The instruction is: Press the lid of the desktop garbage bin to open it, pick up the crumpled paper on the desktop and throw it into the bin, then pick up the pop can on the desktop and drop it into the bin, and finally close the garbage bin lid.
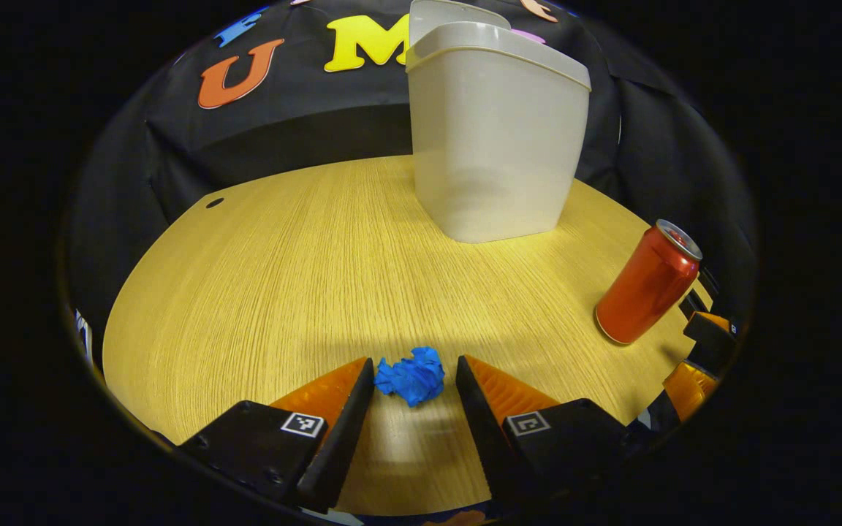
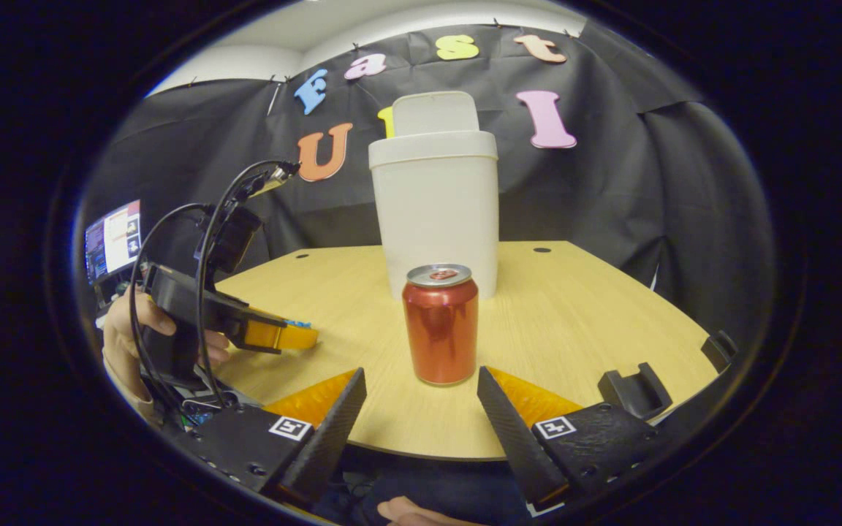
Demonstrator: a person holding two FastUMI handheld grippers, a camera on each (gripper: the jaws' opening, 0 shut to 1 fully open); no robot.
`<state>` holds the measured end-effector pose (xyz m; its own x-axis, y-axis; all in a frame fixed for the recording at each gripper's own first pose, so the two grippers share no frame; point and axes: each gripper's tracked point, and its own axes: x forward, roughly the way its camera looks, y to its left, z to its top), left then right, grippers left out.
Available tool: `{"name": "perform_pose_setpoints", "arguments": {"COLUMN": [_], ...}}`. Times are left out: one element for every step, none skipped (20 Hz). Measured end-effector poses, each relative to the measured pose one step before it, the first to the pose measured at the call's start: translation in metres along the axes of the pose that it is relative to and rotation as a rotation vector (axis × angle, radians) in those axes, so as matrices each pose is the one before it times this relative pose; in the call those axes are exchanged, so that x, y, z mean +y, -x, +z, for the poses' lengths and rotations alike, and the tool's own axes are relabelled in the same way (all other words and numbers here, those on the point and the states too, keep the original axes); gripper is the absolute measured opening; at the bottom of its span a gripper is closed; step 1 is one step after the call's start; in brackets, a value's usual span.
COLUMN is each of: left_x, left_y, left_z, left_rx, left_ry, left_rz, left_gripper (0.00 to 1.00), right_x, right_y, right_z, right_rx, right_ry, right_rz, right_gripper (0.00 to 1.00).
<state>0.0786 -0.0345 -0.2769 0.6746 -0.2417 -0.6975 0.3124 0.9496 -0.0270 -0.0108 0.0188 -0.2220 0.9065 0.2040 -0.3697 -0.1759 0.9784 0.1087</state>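
Observation:
The pale desktop bin (image 1: 494,146) stands at the back of the wooden table (image 1: 282,256) with its lid (image 1: 450,14) tipped up. A blue crumpled paper (image 1: 412,376) lies on the table between the tips of my left gripper (image 1: 415,361), which is open around it. To the right stands the red pop can (image 1: 647,283). In the right gripper view the can (image 2: 440,325) is upright just ahead of my open right gripper (image 2: 421,372), with the bin (image 2: 435,212) behind it. The left gripper (image 2: 297,332) reaches in low from the left, held by a hand (image 2: 129,321).
A monitor (image 2: 112,241) glows at the far left beyond the table. Two small black holders (image 2: 633,391) sit at the table's right front edge. Small round holes (image 2: 541,250) mark the tabletop near the back. Black cloth closes off the back and sides.

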Motion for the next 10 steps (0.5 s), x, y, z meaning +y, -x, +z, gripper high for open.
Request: {"name": "perform_pose_setpoints", "arguments": {"left_x": [0.00274,0.00096,0.00290,0.00188,0.00239,0.00117,0.00000,0.00108,0.00248,0.00165], "left_y": [-0.00020,-0.00094,-0.00175,-0.00125,-0.00105,-0.00016,0.00091,0.00205,0.00246,0.00356], "left_z": [0.00050,0.00061,0.00196,0.00121,0.00055,0.00059,0.00024,-0.00002,0.00032,0.00368], "left_rx": [-0.00411,-0.00739,-0.00743,-0.00685,-0.00316,-0.00357,-0.00081,0.00161,-0.00114,-0.00997], "left_ry": [0.00446,0.00319,0.00373,0.01274,0.01204,0.00515,-0.00293,-0.00301,-0.00185,-0.00248], "left_rz": [0.00135,-0.00632,0.00266,-0.00274,0.00355,0.00380,-0.00081,0.00356,0.01230,0.01453], "left_gripper": [0.70,0.66,0.60,0.53,0.51,0.48,0.45,0.40,0.39,0.37], "right_x": [-0.00180,-0.00210,-0.00207,0.00018,-0.00039,-0.00011,-0.00023,-0.00047,-0.00023,-0.00059], "right_y": [-0.00135,-0.00040,-0.00020,-0.00120,-0.00132,-0.00092,-0.00020,-0.00104,-0.00101,-0.00180], "right_z": [-0.00083,-0.00118,-0.00097,-0.00139,-0.00142,0.00008,-0.00032,0.00214,0.00172,0.00319], "right_rx": [0.00261,-0.00123,-0.00164,0.00192,0.00185,0.00034,-0.00139,-0.00605,-0.00737,-0.00835], "right_ry": [0.00515,0.00524,0.00341,0.00299,0.00432,0.00548,0.00824,0.00841,0.00887,0.00804], "right_rz": [-0.00717,-0.00738,-0.00593,-0.00213,-0.00256,-0.00381,-0.00314,-0.00336,-0.00431,-0.00372], "right_gripper": [0.95,0.95,0.95,0.95,0.95,0.94,0.95,0.95,0.95,0.94]}}
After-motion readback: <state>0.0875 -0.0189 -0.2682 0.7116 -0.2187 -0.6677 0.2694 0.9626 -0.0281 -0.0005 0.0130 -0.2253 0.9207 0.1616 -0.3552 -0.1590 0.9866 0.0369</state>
